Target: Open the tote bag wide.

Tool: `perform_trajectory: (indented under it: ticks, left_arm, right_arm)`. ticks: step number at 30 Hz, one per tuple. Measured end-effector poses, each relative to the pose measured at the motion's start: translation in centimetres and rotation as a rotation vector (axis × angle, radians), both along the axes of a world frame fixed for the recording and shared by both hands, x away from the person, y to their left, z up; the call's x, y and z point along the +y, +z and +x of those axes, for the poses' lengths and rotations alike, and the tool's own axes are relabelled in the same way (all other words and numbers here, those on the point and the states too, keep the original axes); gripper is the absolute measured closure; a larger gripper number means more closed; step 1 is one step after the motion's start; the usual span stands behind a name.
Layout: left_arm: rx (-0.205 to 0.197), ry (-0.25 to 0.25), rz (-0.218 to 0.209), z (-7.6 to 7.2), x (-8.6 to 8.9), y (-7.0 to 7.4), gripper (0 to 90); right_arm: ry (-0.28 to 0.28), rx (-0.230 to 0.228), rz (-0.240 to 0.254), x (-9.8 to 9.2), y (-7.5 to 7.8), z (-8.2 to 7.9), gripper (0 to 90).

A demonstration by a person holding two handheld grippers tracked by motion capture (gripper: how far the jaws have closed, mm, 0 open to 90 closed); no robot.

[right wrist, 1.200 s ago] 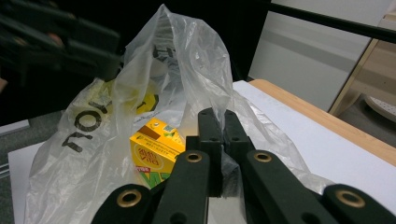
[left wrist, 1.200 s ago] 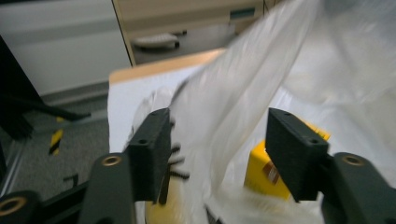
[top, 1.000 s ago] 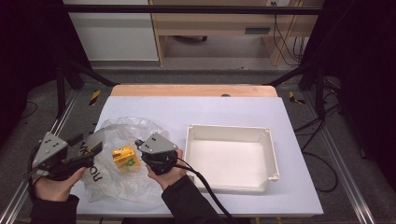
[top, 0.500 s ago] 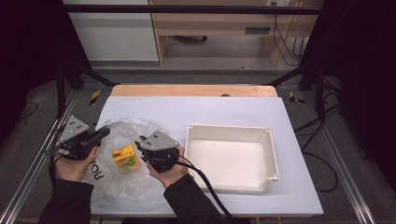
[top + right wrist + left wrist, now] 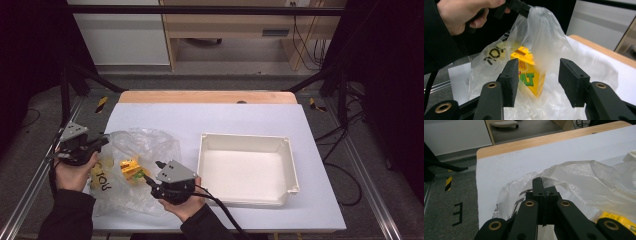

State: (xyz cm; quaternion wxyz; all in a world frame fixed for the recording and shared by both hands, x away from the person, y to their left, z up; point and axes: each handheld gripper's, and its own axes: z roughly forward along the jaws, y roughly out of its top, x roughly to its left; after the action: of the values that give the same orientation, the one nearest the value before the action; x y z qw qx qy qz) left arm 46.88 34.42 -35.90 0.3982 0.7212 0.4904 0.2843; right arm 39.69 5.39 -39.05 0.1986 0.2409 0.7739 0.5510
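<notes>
White table, box between spread jaws (bagged)

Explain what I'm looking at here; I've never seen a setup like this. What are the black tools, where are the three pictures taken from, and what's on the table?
A person sits at a table holding a hand-operated pair of black tongs in each hand. The high view looks down from above; the other two views come from small cameras riding on each tool, looking along its jaws.

On the white table cover lie a clear plastic bag with a yellow carton inside, and an empty white tray to its right.

The left tongs are shut on the bag's edge, pinching the film and lifting it, as the left gripper view shows. The right tongs have just been opening; their jaws stand apart, facing the carton through the plastic, with nothing gripped.
</notes>
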Motion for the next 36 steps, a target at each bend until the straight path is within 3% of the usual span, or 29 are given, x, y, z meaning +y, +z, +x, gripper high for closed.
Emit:
perform_trajectory:
  ticks: [2,4,6,9,13,15,18,21,27,31,36]
  left_arm:
    - [0.012,0.014,0.006,0.2,0.3,-0.2,89.7]
    - [0.019,0.016,-0.006,0.3,0.6,-0.5,89.7]
    - [0.020,0.014,-0.030,0.4,0.8,-0.7,89.7]
    - [0.020,0.000,-0.051,0.4,0.9,-1.0,89.7]
    - [0.019,-0.014,-0.054,0.5,0.8,-1.0,89.7]
    - [0.017,-0.020,-0.055,0.7,0.6,-0.9,89.7]
    - [0.020,-0.026,-0.048,1.2,0.2,-1.1,89.7]
    - [0.042,-0.032,-0.020,2.1,-0.4,-1.5,89.7]
    - [0.098,-0.041,-0.001,4.8,-1.6,-3.2,89.7]
    - [0.163,-0.044,0.043,6.5,-2.1,-5.0,89.7]
    - [0.237,-0.055,0.016,7.9,-1.8,-7.3,89.7]
  right_arm:
    - [0.010,0.022,0.008,0.1,-0.6,0.0,51.3]
    - [0.015,0.015,0.008,0.2,-0.7,-0.2,52.5]
    - [0.028,0.034,0.001,0.5,-1.0,-0.2,52.6]
    - [0.037,0.078,-0.076,1.4,-2.7,0.2,51.8]
    - [0.038,0.155,-0.138,2.3,-5.3,1.2,51.7]
    - [0.035,0.182,-0.176,2.6,-6.3,1.5,58.9]
    - [0.040,0.196,-0.209,2.9,-7.0,1.3,78.3]
    - [0.061,0.218,-0.240,2.9,-7.3,0.9,89.8]
    - [0.110,0.264,-0.252,2.5,-7.9,-0.1,90.0]
    - [0.142,0.284,-0.252,1.9,-8.3,-0.7,90.0]
    - [0.165,0.307,-0.233,1.3,-8.8,-1.1,90.0]
